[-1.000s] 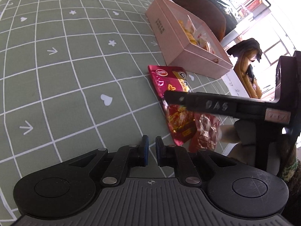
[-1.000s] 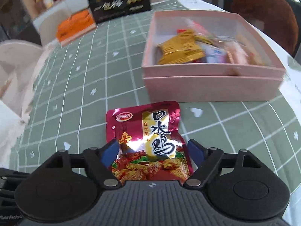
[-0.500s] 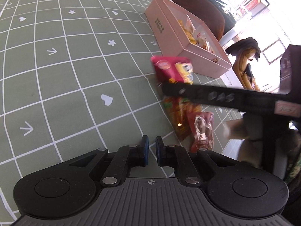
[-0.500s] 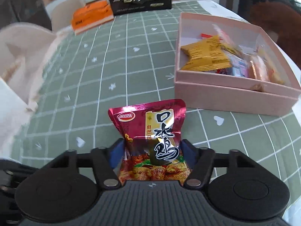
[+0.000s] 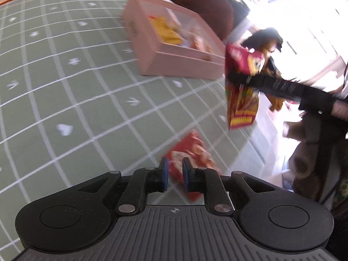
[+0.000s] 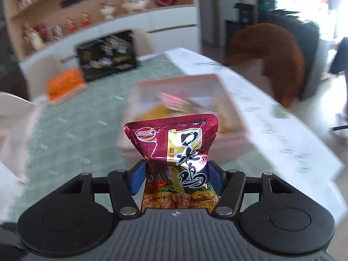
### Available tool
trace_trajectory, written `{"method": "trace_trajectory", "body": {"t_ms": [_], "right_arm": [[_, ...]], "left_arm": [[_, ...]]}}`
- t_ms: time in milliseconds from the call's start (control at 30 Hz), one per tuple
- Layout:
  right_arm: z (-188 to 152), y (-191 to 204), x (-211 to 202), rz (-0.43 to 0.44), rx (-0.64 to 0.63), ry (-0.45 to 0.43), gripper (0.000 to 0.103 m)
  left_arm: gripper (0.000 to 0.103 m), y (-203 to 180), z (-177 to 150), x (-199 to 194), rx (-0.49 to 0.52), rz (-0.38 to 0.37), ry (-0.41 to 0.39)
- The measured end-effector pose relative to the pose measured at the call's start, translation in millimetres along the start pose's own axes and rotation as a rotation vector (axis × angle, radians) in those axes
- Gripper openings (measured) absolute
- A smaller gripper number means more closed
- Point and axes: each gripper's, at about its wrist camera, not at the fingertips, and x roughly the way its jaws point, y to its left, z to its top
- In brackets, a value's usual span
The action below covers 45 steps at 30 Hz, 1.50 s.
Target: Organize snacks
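My right gripper [image 6: 176, 171] is shut on a magenta and gold snack packet [image 6: 174, 150] and holds it in the air before the open pink box [image 6: 237, 128], which holds several snacks. In the left wrist view the same packet [image 5: 241, 91] hangs from the right gripper [image 5: 237, 79] to the right of the pink box [image 5: 174, 65]. My left gripper [image 5: 175, 174] has its jaws a small gap apart and holds nothing; it hovers just above a small red snack packet [image 5: 191, 150] lying on the green checked tablecloth [image 5: 76, 91].
An orange box [image 6: 65, 82] and a black box [image 6: 108, 56] stand at the table's far end. A brown chair [image 6: 271, 58] is behind the pink box. The table edge runs along the right [image 5: 261, 134]. Shelves with ornaments [image 6: 87, 17] line the back wall.
My right gripper has lifted the magenta packet off the cloth and carried it up toward the pink box. My left gripper has moved right, over the small red packet, its jaws slightly wider.
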Motion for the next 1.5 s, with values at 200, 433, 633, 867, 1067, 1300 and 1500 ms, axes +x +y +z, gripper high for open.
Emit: {"method": "trace_trajectory", "body": {"t_ms": [200, 433, 633, 867, 1067, 1300, 1500], "right_arm": [[-55.1, -38.6, 1.8, -0.098, 0.007, 0.117, 0.061], [-82.7, -61.6, 10.0, -0.113, 0.131, 0.149, 0.061], [-82.0, -57.9, 9.3, -0.117, 0.113, 0.154, 0.061], [-83.4, -44.3, 11.3, -0.073, 0.118, 0.165, 0.061], [-87.4, -25.7, 8.1, -0.038, 0.099, 0.177, 0.062], [-89.2, -14.4, 6.9, -0.026, 0.076, 0.179, 0.063], [-91.6, -16.3, 5.5, -0.019, 0.088, 0.176, 0.063]], "left_arm": [[0.018, -40.8, -13.7, 18.5, 0.124, 0.078, 0.057], [0.022, -90.9, -25.4, 40.7, 0.447, 0.225, -0.033], [0.026, -85.6, -35.6, 33.4, 0.523, 0.256, -0.059], [0.044, -65.9, -24.8, 29.0, 0.472, 0.3, -0.079], [0.05, -35.2, -8.9, 19.9, 0.357, 0.359, -0.103], [0.055, -8.9, 7.1, 13.7, 0.27, 0.4, -0.1], [0.05, 4.5, 14.2, 5.4, 0.177, 0.341, -0.076]]}}
